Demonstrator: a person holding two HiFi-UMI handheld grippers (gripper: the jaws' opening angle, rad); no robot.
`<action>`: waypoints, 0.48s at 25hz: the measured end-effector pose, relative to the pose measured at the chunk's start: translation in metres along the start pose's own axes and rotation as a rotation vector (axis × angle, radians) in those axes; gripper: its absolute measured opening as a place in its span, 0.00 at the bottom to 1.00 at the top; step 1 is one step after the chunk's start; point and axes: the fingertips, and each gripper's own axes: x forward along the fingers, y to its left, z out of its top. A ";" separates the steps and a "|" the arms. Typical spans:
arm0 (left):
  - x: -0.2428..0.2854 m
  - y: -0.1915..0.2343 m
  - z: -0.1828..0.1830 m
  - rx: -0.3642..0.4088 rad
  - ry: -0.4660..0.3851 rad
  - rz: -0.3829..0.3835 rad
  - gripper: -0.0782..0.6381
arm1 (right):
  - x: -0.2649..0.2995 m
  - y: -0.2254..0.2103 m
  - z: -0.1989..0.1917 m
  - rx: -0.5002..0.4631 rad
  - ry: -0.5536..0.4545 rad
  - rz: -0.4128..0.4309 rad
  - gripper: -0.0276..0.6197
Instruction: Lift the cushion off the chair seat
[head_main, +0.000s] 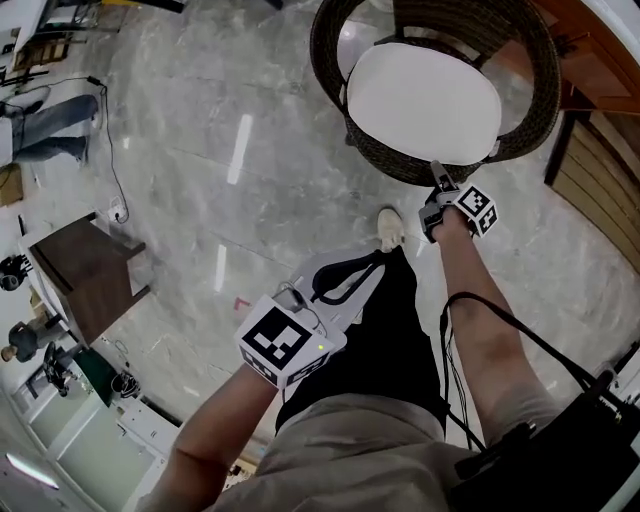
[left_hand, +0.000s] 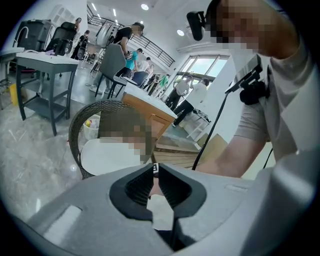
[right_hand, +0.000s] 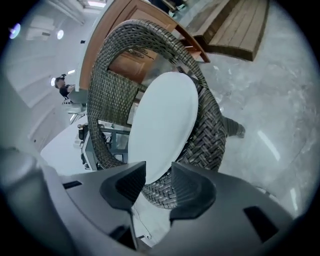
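Observation:
A round white cushion lies on the seat of a dark wicker tub chair at the top of the head view. My right gripper hovers just in front of the chair's front rim, open, with nothing between its jaws. In the right gripper view the cushion and the woven rim show just beyond the spread fingertips of the right gripper. My left gripper hangs lower and nearer my body over the floor, shut and empty. From the left gripper the cushion is seen farther off.
A dark brown table stands at the left. Wooden planks and a counter lie to the right of the chair. My shoe is on the marble floor below the chair. A cable runs over the floor at the left. People stand in the background.

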 end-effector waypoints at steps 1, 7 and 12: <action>0.003 0.003 0.000 -0.005 0.002 -0.002 0.13 | 0.003 -0.004 0.002 0.010 -0.004 -0.004 0.28; 0.019 0.017 -0.002 -0.026 0.014 -0.010 0.13 | 0.019 -0.022 0.014 0.079 -0.035 -0.022 0.33; 0.023 0.027 -0.003 -0.052 0.011 -0.011 0.13 | 0.033 -0.016 0.028 0.107 -0.091 -0.011 0.33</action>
